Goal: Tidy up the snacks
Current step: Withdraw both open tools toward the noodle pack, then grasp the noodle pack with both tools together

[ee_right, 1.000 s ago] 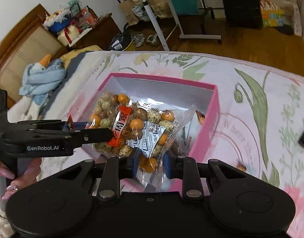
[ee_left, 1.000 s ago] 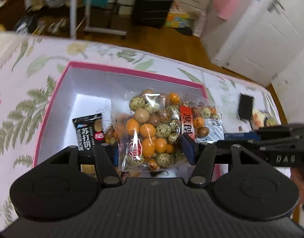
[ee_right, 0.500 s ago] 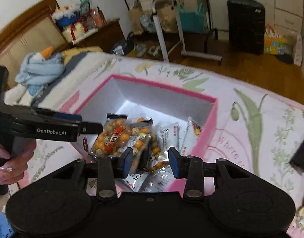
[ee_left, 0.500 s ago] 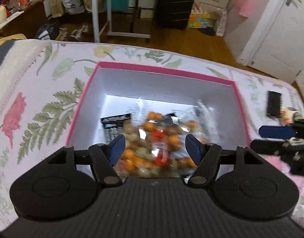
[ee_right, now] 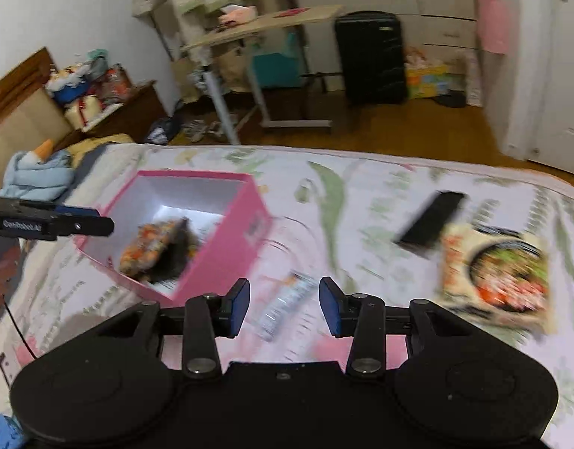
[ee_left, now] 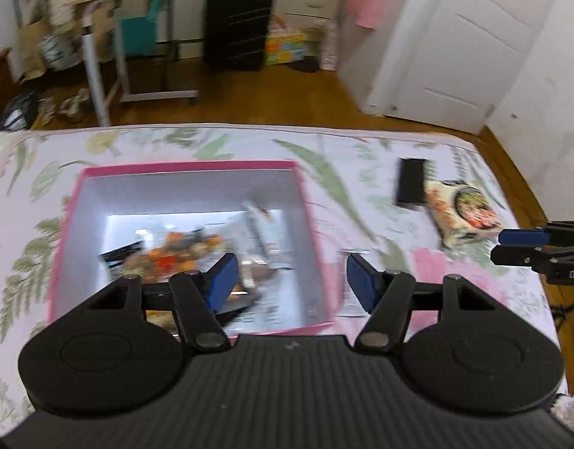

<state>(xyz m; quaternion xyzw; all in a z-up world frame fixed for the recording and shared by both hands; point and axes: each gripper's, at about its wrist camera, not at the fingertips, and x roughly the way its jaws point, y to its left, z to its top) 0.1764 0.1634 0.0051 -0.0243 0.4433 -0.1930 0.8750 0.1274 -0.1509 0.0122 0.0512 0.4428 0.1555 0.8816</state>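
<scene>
Pink box (ee_right: 227, 247) is passed; a slim packet (ee_right: 283, 308) lies beside it, lengthwise between the right gripper (ee_right: 283, 307)'s empty, spread jaws. The left gripper (ee_left: 287, 280), jaws likewise parted and empty, is held farther off, over the box.

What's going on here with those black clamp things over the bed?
A person is sorting snacks into a pink box on the bed. A bag of mixed nuts already lies inside it. Both tools are open and empty: the left hand-held gripper is above the box, the right hand-held gripper is over a small packet. A noodle pack and a black packet wait outside.
</scene>
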